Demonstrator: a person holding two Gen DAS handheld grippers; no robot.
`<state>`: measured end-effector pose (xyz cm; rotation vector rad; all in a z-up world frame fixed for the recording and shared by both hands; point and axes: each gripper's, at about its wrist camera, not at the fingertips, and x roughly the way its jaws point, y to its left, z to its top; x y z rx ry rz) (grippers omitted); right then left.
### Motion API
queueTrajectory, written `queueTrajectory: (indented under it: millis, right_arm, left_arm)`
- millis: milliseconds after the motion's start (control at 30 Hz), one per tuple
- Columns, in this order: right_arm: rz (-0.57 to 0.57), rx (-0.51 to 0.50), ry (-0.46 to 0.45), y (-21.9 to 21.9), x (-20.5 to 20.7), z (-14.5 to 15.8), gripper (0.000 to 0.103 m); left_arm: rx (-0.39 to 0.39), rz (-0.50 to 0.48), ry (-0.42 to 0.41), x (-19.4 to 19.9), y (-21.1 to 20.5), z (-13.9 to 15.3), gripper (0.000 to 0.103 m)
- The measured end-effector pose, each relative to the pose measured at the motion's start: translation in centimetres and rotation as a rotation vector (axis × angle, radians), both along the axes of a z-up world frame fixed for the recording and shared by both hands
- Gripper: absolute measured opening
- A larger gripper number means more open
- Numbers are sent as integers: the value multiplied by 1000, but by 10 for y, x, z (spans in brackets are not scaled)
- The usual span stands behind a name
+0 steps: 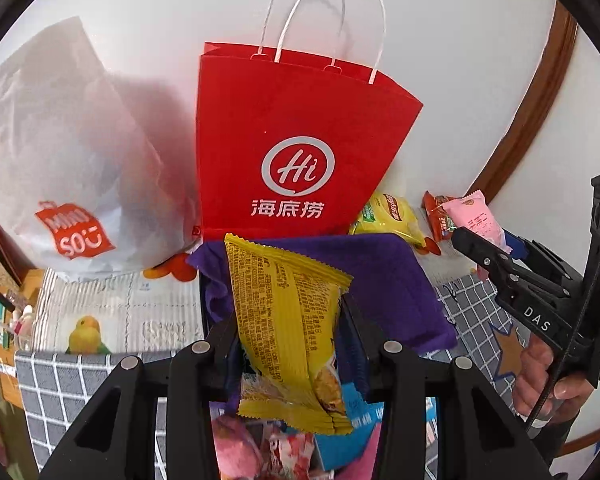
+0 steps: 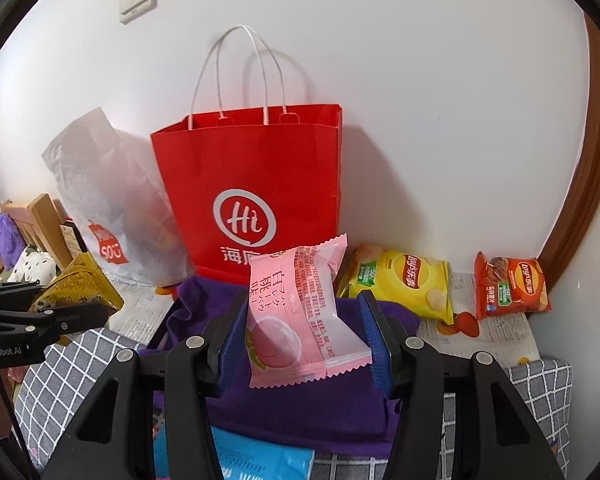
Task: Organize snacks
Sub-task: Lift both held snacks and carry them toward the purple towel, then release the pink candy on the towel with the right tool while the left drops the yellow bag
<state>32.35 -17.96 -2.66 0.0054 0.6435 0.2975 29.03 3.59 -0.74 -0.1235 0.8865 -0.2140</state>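
Here, the red paper bag stands upright against the wall at the bed's back edge, mouth up, directly ahead of both grippers and above their fingertips. Left gripper clamps a yellow snack packet, long axis upright; right gripper clamps a pink snack packet, tilted. Both point downward; neither looks clearly nearer the bag. Two chip bags lie by the bag's right corner.

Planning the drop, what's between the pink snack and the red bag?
Only a purple cloth beneath; the gap from pink packet to red bag is otherwise bare, right wrist view.
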Motion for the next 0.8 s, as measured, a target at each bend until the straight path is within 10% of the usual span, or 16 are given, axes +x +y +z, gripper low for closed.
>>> queueTrajectory:
  millis: [800]
  right_arm:
    - [27,-81,191,4,71,-93,53]
  left_arm:
    - [32,38,133,59,21,-81,40]
